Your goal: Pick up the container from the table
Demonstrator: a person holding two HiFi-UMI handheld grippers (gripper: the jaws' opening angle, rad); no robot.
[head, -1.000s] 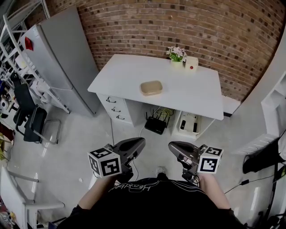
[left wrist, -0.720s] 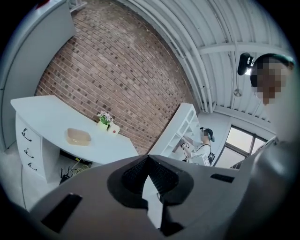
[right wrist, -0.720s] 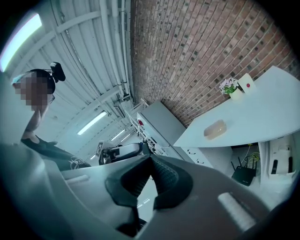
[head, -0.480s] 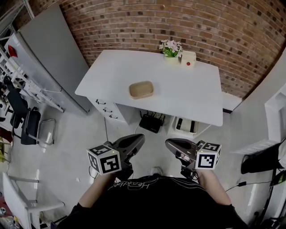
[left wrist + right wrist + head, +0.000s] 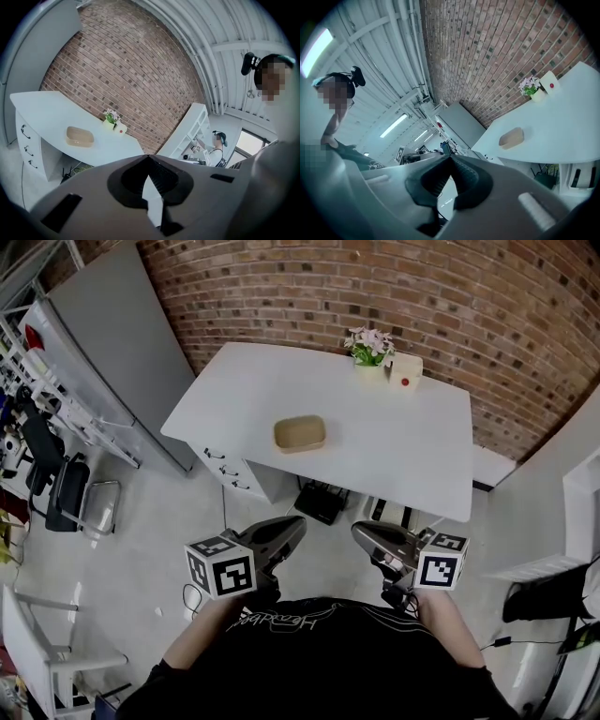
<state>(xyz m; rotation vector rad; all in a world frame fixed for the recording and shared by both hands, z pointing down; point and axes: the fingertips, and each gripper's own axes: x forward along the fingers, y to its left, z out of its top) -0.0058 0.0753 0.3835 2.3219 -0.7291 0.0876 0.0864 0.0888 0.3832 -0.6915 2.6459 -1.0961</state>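
Note:
A shallow tan container point(image 5: 300, 434) with rounded corners lies on the white table point(image 5: 412, 456), left of the table's middle. It also shows small in the left gripper view as the container point(image 5: 79, 136) and in the right gripper view as the container point(image 5: 511, 138). My left gripper point(image 5: 298, 524) and my right gripper point(image 5: 359, 532) hang side by side over the floor, well short of the table's near edge. Both point toward the table. Each has its jaws shut with nothing between them.
A small pot of flowers point(image 5: 369, 346) and a white box with a red dot point(image 5: 405, 371) stand at the table's far edge by the brick wall. Drawers point(image 5: 230, 474) and a black router point(image 5: 322, 503) sit under the table. A grey cabinet point(image 5: 112, 343) and chair point(image 5: 66, 498) are left.
The table and container have drawn nearer and shifted a little in the head view as the person walked toward them. Both grippers stay shut and side by side.

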